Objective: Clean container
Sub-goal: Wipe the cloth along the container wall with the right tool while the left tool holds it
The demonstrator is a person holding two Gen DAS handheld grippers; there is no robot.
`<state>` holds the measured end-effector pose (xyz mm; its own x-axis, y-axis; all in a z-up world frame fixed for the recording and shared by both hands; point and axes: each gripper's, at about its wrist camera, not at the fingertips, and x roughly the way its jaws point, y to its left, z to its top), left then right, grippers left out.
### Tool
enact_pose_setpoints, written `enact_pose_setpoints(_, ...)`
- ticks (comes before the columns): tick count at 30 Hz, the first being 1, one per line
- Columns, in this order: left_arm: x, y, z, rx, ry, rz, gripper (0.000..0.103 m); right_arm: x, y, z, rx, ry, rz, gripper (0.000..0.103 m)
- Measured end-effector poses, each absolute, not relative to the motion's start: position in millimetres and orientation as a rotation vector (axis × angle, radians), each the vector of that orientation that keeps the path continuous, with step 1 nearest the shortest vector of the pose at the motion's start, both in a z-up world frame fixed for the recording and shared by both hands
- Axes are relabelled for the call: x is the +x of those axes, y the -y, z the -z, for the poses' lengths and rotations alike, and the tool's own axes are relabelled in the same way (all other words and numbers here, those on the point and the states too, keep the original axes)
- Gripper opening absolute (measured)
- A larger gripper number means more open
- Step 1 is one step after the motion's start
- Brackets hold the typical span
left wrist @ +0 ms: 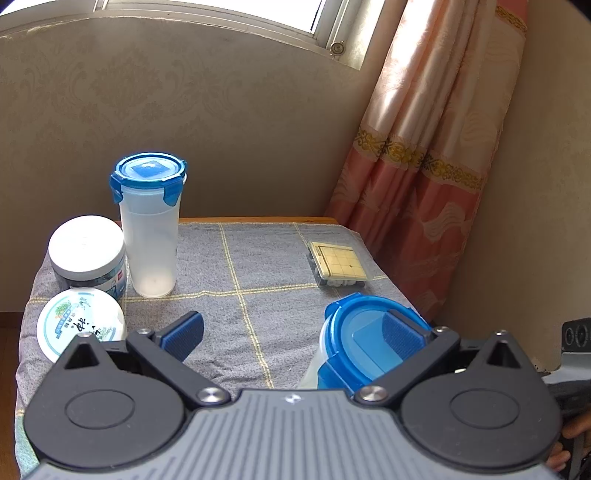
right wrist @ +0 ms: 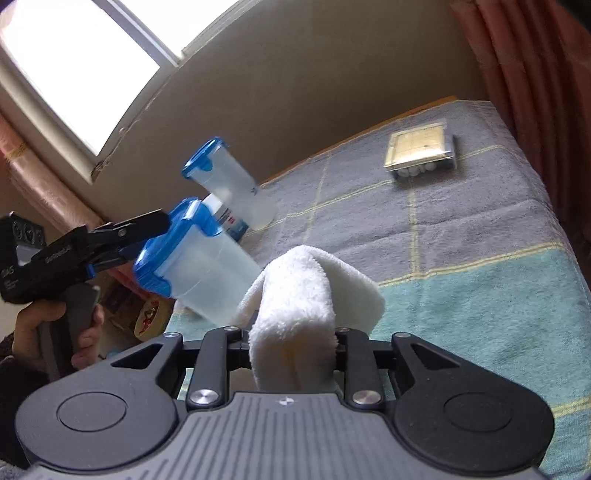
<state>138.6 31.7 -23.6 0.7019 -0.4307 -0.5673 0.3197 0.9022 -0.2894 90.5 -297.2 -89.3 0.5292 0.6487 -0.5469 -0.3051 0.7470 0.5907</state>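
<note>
1. A grey cloth [left wrist: 280, 258] with yellow grid lines is covering the bench, which is standing against a beige patterned wall [left wrist: 221, 110]; a window [left wrist: 221, 7] is showing at 12 o'clock and a pink curtain [left wrist: 424, 166] is hanging at 2 o'clock
2. At 10 o'clock on the cloth a tall tub [left wrist: 149, 229] with a blue clip lid is standing upright, a white-lidded jar [left wrist: 86, 247] and a round tin [left wrist: 79, 321] are sitting just beside it, and a small grid-topped box [left wrist: 340, 264] is lying at 1 o'clock
3. The left gripper [left wrist: 293, 319] is keeping its jaws spread wide; the blue-lidded container [left wrist: 354, 332] is tilting at 4 o'clock, its lid under the right-side finger, well apart from the other finger, and whether that finger is touching it I cannot tell
4. The right gripper [right wrist: 293, 332] is pinching a folded white towel [right wrist: 303, 288] in its jaws, and the towel is bulging towards 12 o'clock, just beside the container's clear lower wall at 10 o'clock
</note>
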Motion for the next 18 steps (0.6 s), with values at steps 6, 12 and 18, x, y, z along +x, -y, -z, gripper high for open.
enact_pose_setpoints(6, 138.6, -31.2, 23.6, -0.17, -0.672, 0.418, 0.103, 68.8, 262.8, 69.5, 0.406, -0.822, -0.776, 0.028)
enact_pose_setpoints(12, 136.7, -32.1, 23.7, -0.17, -0.669, 0.415, 0.103, 78.3, 221.7, 72.8, 0.342, -0.842, -0.833, 0.027)
enact_pose_setpoints(18, 136.8, -32.4, 22.9, -0.166, -0.672, 0.415, 0.103, 97.8, 216.5, 91.6, 0.401, -0.89, -0.774, 0.022)
